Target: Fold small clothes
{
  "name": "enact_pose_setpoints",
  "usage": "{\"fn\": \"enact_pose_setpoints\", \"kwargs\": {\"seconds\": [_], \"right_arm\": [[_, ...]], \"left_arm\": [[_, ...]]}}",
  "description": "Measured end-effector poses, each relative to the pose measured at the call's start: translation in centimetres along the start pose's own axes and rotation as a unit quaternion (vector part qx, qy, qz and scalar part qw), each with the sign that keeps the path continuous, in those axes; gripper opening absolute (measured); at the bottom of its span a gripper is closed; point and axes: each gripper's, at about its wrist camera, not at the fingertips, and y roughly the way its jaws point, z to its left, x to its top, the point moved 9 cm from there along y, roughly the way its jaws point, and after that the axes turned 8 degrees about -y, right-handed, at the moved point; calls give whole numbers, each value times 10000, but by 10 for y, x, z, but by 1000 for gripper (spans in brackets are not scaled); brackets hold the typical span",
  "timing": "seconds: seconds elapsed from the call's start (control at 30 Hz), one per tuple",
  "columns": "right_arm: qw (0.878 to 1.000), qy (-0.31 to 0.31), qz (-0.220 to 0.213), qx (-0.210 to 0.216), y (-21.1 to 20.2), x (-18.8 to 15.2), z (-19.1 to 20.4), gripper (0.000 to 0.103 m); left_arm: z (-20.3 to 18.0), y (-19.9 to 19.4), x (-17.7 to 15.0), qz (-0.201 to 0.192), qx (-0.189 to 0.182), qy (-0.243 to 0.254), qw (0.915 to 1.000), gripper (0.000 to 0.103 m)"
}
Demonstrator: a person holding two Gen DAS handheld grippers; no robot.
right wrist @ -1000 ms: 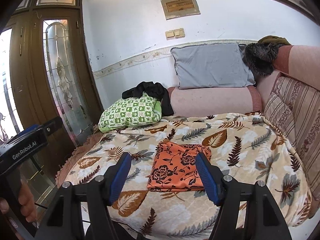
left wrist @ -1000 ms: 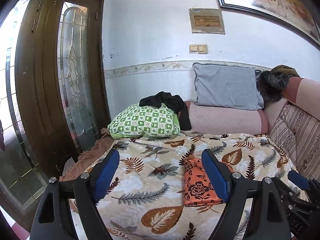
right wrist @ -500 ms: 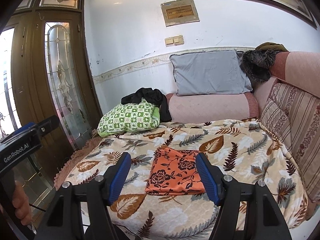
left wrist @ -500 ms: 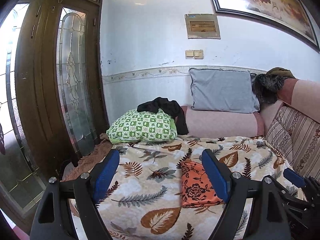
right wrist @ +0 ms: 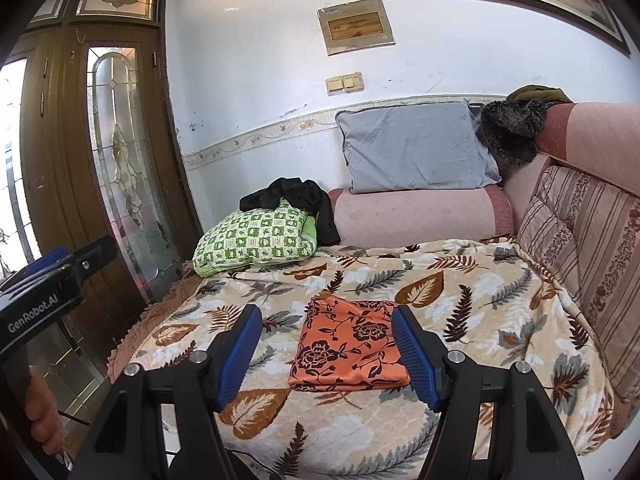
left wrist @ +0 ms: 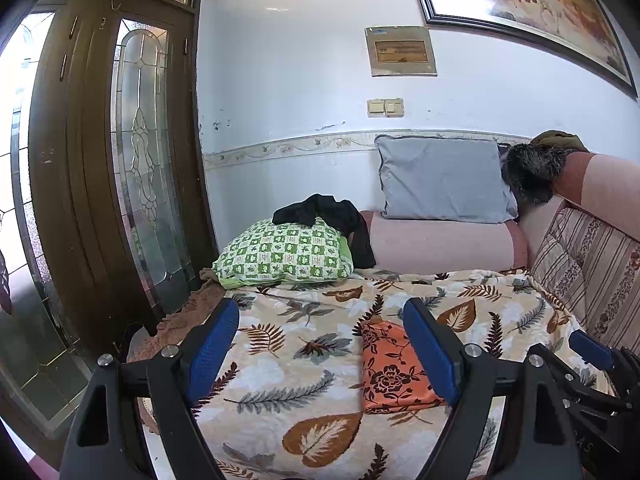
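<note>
A folded orange cloth with a dark flower print [right wrist: 349,345] lies flat on the leaf-patterned blanket [right wrist: 480,312] of a sofa. In the left wrist view the same orange cloth [left wrist: 390,368] sits just behind the right blue pad. My right gripper [right wrist: 326,354] hovers in front of the cloth, jaws wide apart and nothing between them. My left gripper [left wrist: 320,350] is held off the blanket to the left, also open and empty. Its body shows at the left edge of the right wrist view, with a hand on it.
A green checked pillow [left wrist: 284,252] with a black garment [left wrist: 332,216] on it lies at the back left. A grey pillow [right wrist: 416,148] leans on a pink bolster [right wrist: 420,216]. Striped cushions [right wrist: 584,248] line the right side. A wooden glass door [left wrist: 132,168] stands left.
Both views have tilted up a little, so the bed sits lower in the pictures and more wall shows. The cloth has not moved and both grippers stay open.
</note>
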Motion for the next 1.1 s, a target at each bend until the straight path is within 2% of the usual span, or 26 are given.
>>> {"fn": "enact_pose_setpoints", "kwargs": {"seconds": [1.1], "right_arm": [[9999,-49,116,-19,12,-5,3,71]], "left_arm": [[3,3,2,10,-83,15,10000,85]]}}
